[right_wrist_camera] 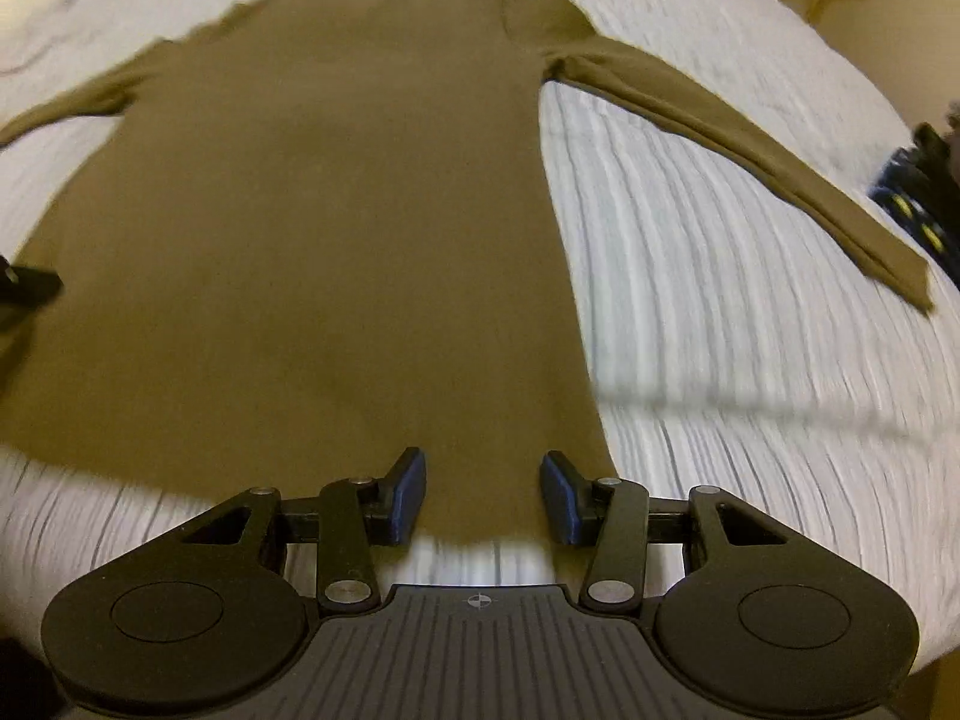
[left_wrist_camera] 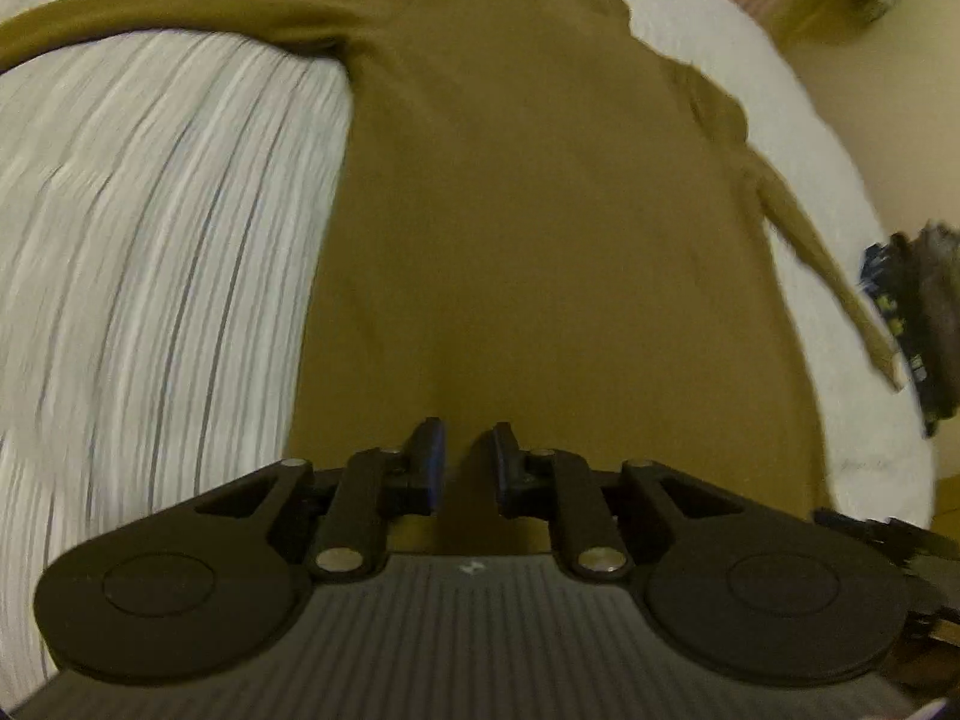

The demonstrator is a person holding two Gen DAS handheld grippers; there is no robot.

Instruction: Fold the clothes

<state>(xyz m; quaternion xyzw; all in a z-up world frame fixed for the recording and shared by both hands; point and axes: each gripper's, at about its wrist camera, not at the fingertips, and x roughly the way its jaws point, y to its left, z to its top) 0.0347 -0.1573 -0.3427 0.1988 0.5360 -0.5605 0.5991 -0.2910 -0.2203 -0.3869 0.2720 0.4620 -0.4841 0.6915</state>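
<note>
Each matte black plastic claw, left claw (left_wrist_camera: 468, 456) and right claw (right_wrist_camera: 483, 495), has blue-padded fingers (right_wrist_camera: 408, 495), silver pivot screws, round black side discs and a grey ribbed base with a small crosshair mark.

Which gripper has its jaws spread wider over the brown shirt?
The right gripper: its blue-padded fingers stand well apart over the hem of the brown long-sleeved shirt. The left gripper shows only a narrow gap, with no cloth visibly pinched.
</note>
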